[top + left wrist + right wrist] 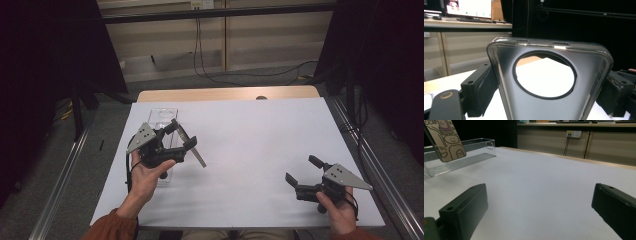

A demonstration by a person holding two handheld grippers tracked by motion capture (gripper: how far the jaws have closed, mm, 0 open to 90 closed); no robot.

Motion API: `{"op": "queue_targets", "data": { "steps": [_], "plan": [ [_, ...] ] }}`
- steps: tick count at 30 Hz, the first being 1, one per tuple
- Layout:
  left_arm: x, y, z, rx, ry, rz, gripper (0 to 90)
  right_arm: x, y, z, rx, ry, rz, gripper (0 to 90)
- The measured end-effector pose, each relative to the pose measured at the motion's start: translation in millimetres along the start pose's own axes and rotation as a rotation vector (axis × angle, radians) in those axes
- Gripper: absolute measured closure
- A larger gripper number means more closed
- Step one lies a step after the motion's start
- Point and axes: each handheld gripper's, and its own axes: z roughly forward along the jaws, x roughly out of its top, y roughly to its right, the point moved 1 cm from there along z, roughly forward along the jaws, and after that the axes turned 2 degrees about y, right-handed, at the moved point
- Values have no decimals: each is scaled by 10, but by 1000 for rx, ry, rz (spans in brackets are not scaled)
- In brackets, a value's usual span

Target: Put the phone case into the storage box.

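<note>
Above the desk's [250, 145] left side: one phone case [549, 100], clear, thin, with a round camera hole, clamped across its edges in the left claw [181, 135]. Likely light, flexible, slippery; best held by the rims. Right claw [304, 169] open, empty, low over the desk.

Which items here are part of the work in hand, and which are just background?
In use:
- phone case, clamped in the left gripper
- clear plastic tray beneath it
- right gripper, jaws open, holding nothing

Background:
- white table cover
- wall socket and cables
- monitor
</note>
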Motion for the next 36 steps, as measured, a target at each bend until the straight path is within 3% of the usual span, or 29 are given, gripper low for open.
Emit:
{"op": "queue_targets", "data": {
  "steps": [6,15,36],
  "plan": [
    [87,-47,-48,34,6,19,140,4,1,-1,17,1,-9,0],
    [194,-148,-99,84,16,0,140,11,-13,7,29,7,-14,0],
    [418,-456,-223,204,32,13,140,5,-10,15,6,2,0,0]
  ]
}}
